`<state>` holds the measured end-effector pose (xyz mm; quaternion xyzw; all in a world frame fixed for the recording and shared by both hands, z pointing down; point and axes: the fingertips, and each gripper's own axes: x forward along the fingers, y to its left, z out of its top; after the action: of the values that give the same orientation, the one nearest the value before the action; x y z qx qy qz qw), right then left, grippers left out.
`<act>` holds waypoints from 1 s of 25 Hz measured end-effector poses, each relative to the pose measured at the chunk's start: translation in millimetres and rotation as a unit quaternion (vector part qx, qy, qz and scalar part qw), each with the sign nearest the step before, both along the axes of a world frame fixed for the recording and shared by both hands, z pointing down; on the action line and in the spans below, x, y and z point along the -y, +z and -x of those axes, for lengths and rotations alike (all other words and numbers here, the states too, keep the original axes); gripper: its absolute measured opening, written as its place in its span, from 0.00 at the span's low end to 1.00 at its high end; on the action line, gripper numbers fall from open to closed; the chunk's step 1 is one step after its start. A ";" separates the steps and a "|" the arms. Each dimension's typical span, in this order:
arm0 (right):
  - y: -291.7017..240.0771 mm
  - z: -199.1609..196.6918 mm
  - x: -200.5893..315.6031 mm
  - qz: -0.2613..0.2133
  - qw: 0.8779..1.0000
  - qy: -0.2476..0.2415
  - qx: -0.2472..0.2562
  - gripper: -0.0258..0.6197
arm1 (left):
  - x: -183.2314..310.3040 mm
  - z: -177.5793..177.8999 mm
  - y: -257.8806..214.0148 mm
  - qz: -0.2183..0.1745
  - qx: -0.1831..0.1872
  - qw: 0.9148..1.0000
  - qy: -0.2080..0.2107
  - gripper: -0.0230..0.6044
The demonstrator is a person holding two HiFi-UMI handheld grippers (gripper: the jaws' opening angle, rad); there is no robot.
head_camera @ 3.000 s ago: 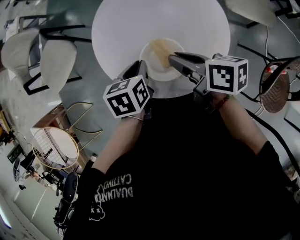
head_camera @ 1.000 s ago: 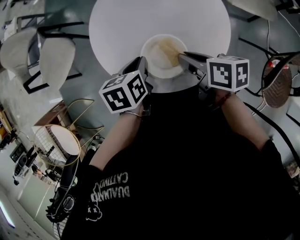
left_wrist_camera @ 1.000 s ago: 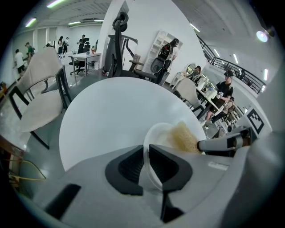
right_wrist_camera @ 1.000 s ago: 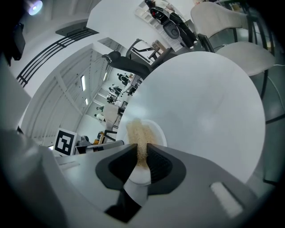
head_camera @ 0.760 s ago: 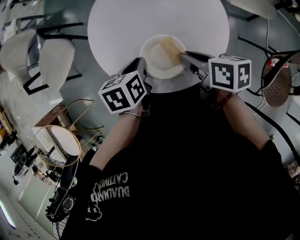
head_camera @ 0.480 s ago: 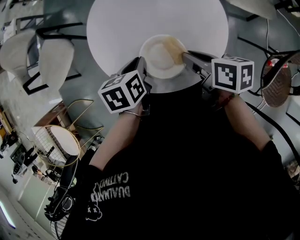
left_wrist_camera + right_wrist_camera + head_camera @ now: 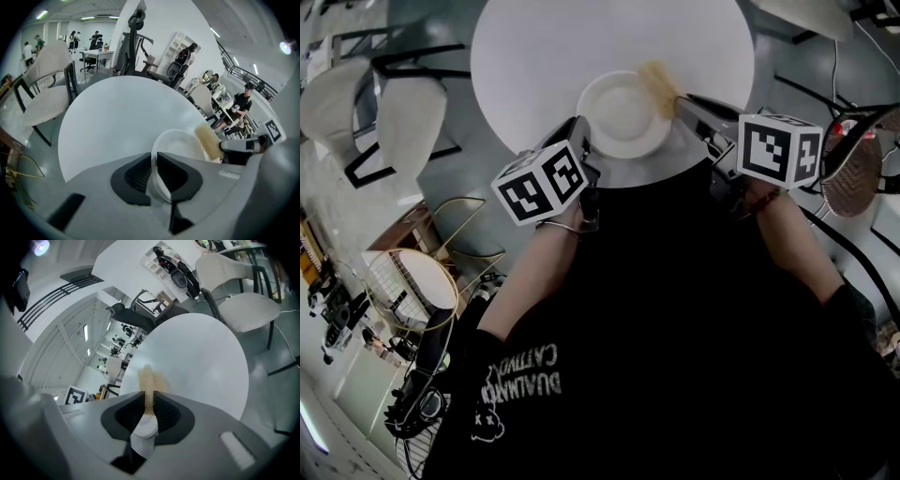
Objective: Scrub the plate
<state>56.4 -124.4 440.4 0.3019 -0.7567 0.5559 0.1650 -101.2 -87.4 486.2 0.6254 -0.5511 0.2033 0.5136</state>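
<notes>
A white plate [image 7: 622,117] lies near the front edge of the round white table [image 7: 544,56]. My left gripper [image 7: 584,142] is shut on the plate's near-left rim; in the left gripper view the thin rim [image 7: 153,176] stands pinched between the dark pads, with the left gripper [image 7: 153,161] round it. My right gripper [image 7: 682,101] is shut on a brush with tan bristles [image 7: 657,77], which now sit just off the plate's far-right rim, over the table. The right gripper view shows the right gripper [image 7: 149,401] with the brush's white handle [image 7: 144,427] clamped between the pads and the bristles [image 7: 146,378] pointing ahead.
Pale chairs [image 7: 408,117] stand left of the table, and a round wire side table [image 7: 412,295] sits lower left. A woven chair [image 7: 851,183] stands at the right. The left gripper view shows desks, chairs and people [image 7: 241,101] beyond the table.
The right gripper carried the brush to the right and away, from the plate's right part to just past its rim. The left gripper and the plate kept still.
</notes>
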 end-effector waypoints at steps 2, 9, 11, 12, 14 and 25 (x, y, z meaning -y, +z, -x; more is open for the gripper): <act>-10.1 2.1 8.5 -0.004 1.000 0.002 0.024 0.13 | 3.5 -3.8 -0.6 -0.001 -0.005 1.000 -0.006 0.11; -20.0 42.6 -10.9 -0.006 0.991 -0.109 0.075 0.13 | 8.8 -29.4 1.2 -0.017 -0.056 0.996 -0.068 0.10; -7.2 54.1 -23.6 0.008 0.987 -0.144 0.068 0.13 | 11.5 -32.1 4.3 -0.021 -0.057 0.996 -0.067 0.10; -0.5 59.6 -29.6 0.015 0.985 -0.160 0.062 0.13 | 12.4 -32.1 5.3 -0.022 -0.057 0.996 -0.066 0.10; 10.9 66.4 -37.1 0.018 0.982 -0.182 0.042 0.13 | 13.2 -32.2 5.8 -0.021 -0.059 0.996 -0.068 0.10; 23.7 47.3 -36.2 0.017 0.980 -0.198 0.012 0.13 | 9.0 -48.5 -1.2 -0.030 -0.055 0.996 -0.065 0.10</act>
<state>9.1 -88.2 464.1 0.1366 -0.7940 0.5285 0.2676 -52.7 -96.3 485.0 0.6139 -0.5672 0.1177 0.5362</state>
